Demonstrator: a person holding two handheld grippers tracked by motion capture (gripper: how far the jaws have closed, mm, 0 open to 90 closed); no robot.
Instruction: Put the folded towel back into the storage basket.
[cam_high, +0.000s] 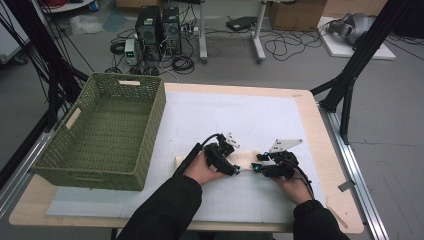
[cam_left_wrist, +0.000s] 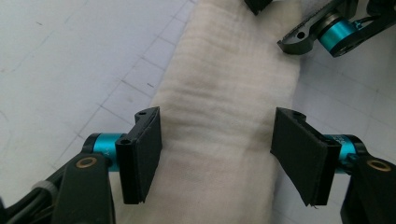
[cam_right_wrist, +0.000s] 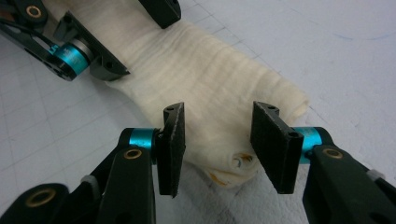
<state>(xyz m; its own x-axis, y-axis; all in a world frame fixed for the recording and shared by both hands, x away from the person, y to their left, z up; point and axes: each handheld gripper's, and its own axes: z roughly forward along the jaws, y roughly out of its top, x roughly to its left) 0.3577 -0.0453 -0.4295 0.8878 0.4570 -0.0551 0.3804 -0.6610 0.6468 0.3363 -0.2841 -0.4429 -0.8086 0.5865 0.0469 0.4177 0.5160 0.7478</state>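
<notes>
A cream cloth (cam_high: 247, 159), folded into a long narrow strip, lies on the white mat near the table's front. My left gripper (cam_high: 234, 170) hovers over the strip's middle; in the left gripper view it (cam_left_wrist: 217, 156) stands open, its pads straddling the cloth (cam_left_wrist: 219, 107) at both long edges. My right gripper (cam_high: 257, 167) is at the strip's right end, facing the left one. In the right gripper view it (cam_right_wrist: 218, 144) is open above the cloth's folded end (cam_right_wrist: 210, 88), where a small orange and blue print shows underneath.
A green woven basket (cam_high: 75, 145) stands at the table's left, with nothing inside. The white gridded mat (cam_high: 240, 115) covers most of the wooden table (cam_high: 320, 140). Computers, cables and black stand legs are on the floor beyond.
</notes>
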